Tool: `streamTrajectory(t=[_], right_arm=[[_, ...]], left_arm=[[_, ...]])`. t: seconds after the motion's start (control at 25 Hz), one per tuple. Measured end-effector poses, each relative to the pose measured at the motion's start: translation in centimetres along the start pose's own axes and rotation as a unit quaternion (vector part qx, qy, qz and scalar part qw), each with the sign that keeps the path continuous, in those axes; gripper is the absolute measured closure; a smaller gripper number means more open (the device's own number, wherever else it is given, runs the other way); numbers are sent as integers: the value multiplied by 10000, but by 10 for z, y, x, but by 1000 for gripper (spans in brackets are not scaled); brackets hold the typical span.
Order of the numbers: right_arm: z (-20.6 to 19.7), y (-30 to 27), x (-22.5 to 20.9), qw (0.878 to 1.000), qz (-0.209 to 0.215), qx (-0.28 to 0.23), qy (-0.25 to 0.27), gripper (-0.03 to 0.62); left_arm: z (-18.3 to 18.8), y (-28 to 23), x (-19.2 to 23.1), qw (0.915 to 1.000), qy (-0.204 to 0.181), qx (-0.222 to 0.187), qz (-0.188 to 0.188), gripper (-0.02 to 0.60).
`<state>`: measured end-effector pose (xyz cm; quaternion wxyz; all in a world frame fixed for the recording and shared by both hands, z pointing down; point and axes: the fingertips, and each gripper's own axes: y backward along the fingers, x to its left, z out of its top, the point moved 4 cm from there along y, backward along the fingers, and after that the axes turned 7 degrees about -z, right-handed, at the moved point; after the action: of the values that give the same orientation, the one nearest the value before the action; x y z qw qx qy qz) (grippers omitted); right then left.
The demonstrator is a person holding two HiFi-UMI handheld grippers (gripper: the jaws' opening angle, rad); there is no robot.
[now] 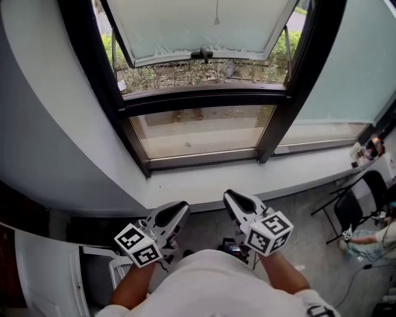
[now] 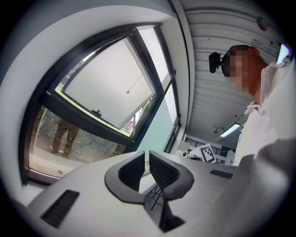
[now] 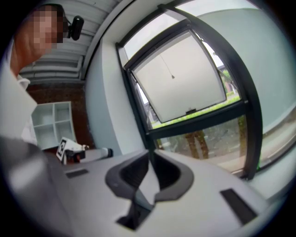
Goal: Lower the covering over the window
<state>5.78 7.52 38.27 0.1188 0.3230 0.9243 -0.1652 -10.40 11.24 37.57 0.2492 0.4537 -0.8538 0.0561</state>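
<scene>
The person is standing at the window (image 1: 204,124) with both tools hanging low by the body, at the six o'clock edge of the head view. The left tool (image 1: 178,209) is sitting toward seven o'clock and the right tool (image 1: 234,199) toward five, both pointing up at the sill (image 1: 185,189) and touching nothing. In each tool's own view the jaws are lying closed against each other with nothing between them.

The covering itself is not showing in any view and is probably rolled up above the frame. What is showing is its thin pull cord (image 1: 216,9), hanging at twelve o'clock in the head view and ending in a small bob (image 1: 216,21), in front of the pale, tilted-out sash (image 1: 204,28). The cord is well apart from both tools and far above them.

The cord is looking light, limp and thin, so it will probably swing away at a touch and slip through loosely set jaws. The best hold is likely just above the bob, which would be acting as a stop under the closed jaws. One tool would need to be opening, rising toward twelve o'clock, and closing squarely on the cord. A steady downward draw, not a jerk, should be kinder to so slight a cord and to whatever roller is feeding it. Whether the covering runs freely cannot be told from here.
</scene>
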Motion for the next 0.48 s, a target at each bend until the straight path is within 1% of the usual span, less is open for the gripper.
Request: streamTrajectory(t=[0.28,0.48], right_arm=[[1,-17,3,9994,-289,-168,57,564],[10,-34,-8,9990,-383,-191,132,526]], left_arm=[[6,10,18,9998,-99,143,33,552],[10,1,30,9997,-136,191,12,546]])
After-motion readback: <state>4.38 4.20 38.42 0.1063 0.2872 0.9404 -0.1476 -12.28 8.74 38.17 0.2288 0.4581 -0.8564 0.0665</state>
